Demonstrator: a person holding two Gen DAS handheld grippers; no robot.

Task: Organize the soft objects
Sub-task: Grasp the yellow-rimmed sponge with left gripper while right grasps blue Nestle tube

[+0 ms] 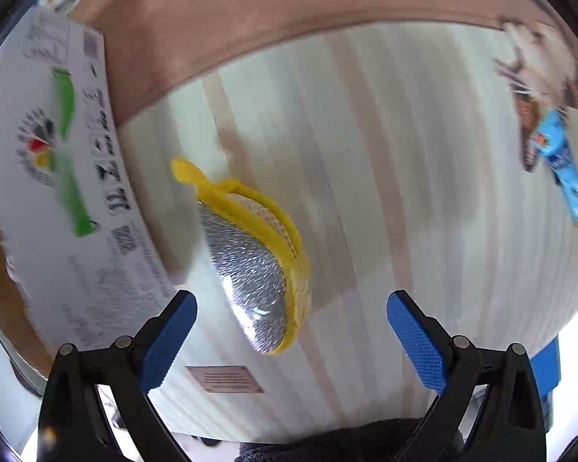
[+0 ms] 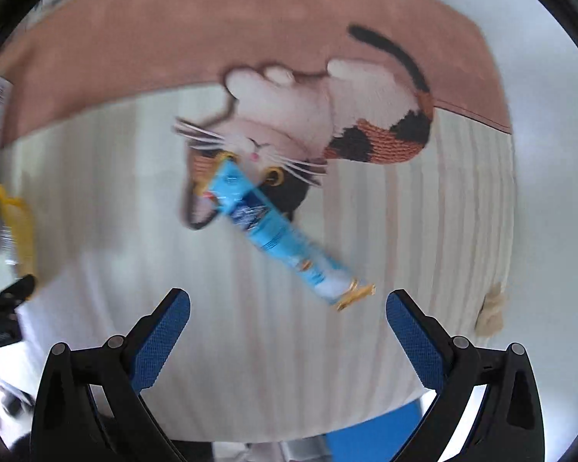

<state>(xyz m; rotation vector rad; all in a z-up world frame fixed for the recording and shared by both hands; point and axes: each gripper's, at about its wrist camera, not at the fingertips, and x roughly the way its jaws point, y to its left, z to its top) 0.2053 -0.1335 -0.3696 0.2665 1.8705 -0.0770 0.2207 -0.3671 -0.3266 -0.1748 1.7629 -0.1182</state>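
Note:
A scrub pad (image 1: 256, 265) with a silver face, yellow rim and yellow loop lies on a cream striped mat (image 1: 385, 192), just ahead of my left gripper (image 1: 291, 321), which is open and empty above it. A light blue tube-shaped packet (image 2: 277, 231) lies on the mat over its printed cat picture (image 2: 327, 127), ahead of my right gripper (image 2: 287, 321), which is open and empty. The packet also shows far right in the left wrist view (image 1: 558, 154). The pad's yellow edge (image 2: 17, 227) shows at the left of the right wrist view.
A white cardboard box (image 1: 57, 161) with green and black print lies left of the pad. The mat has a brown-pink border (image 2: 212, 27). A blue object (image 2: 370, 423) sits at the mat's near edge. Both views are motion-blurred.

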